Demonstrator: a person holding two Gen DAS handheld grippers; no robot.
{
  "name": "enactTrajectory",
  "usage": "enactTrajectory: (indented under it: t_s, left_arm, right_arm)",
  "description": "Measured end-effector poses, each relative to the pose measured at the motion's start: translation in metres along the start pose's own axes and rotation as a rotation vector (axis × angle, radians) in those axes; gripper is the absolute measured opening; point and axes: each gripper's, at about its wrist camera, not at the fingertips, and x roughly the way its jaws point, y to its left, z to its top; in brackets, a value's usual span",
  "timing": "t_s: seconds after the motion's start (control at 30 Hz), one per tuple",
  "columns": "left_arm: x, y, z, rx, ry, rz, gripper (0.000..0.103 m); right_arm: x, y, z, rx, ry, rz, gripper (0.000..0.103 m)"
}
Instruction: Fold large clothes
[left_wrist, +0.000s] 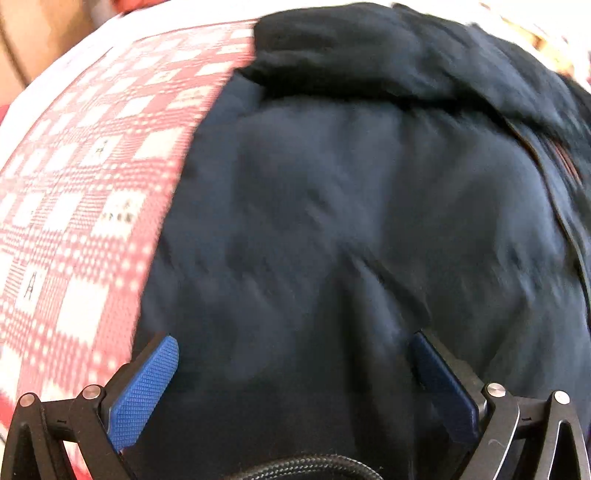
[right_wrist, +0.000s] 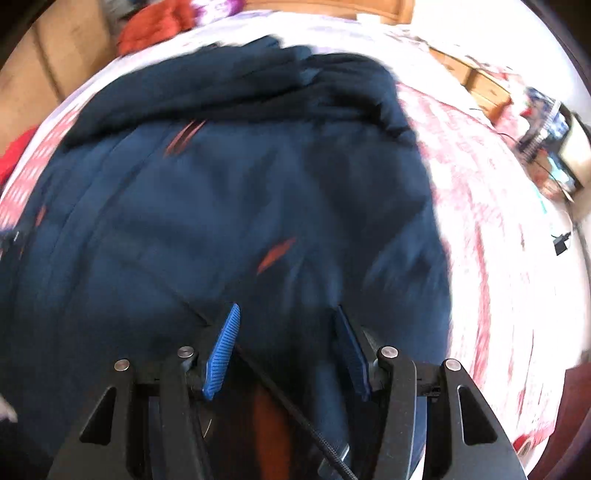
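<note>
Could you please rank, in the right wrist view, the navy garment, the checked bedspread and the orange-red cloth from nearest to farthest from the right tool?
1. Navy garment, directly under the right tool.
2. Checked bedspread, off to the right.
3. Orange-red cloth, upper left, beyond the garment.

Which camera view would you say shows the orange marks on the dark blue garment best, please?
The right wrist view: several orange marks show across the dark blue garment. The left wrist view shows mostly plain fabric, with just a blurred reddish streak at its right edge.
</note>
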Motion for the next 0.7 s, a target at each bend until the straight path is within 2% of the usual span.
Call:
enactTrajectory:
  t_s: [0.07, 0.13, 0.2, 0.33, 0.43, 0.6, 0.7]
  left_arm:
    - [-0.013, -0.017, -0.026, 0.088, 0.009, 0.004, 0.102]
    - [-0.020, -0.020, -0.047, 0.138, 0.027, 0.010, 0.103]
    - [-0.026, -0.015, -0.060, 0.133, 0.051, 0.020, 0.103]
    - [-0.036, 0.005, -0.082, 0.105, 0.099, 0.038, 0.103]
    - [-0.045, 0.017, -0.098, 0.115, 0.131, 0.045, 0.103]
    - [-0.063, 0.028, -0.129, 0.135, 0.149, 0.035, 0.103]
    - [-0.072, 0.043, -0.144, 0.129, 0.168, 0.036, 0.103]
  right_arm:
    - [-0.013, 0.003, -0.028, -0.005, 0.001, -0.019, 0.064]
    - [-0.020, -0.012, -0.051, 0.070, 0.025, -0.035, 0.064]
    - [-0.025, -0.026, -0.080, 0.125, 0.088, -0.034, 0.064]
    - [-0.052, -0.031, -0.133, 0.092, 0.127, -0.061, 0.064]
    - [-0.073, -0.041, -0.170, 0.129, 0.168, -0.086, 0.064]
    - [-0.111, -0.051, -0.231, 0.177, 0.226, -0.159, 0.064]
    - [-0.136, -0.050, -0.271, 0.196, 0.308, -0.251, 0.065]
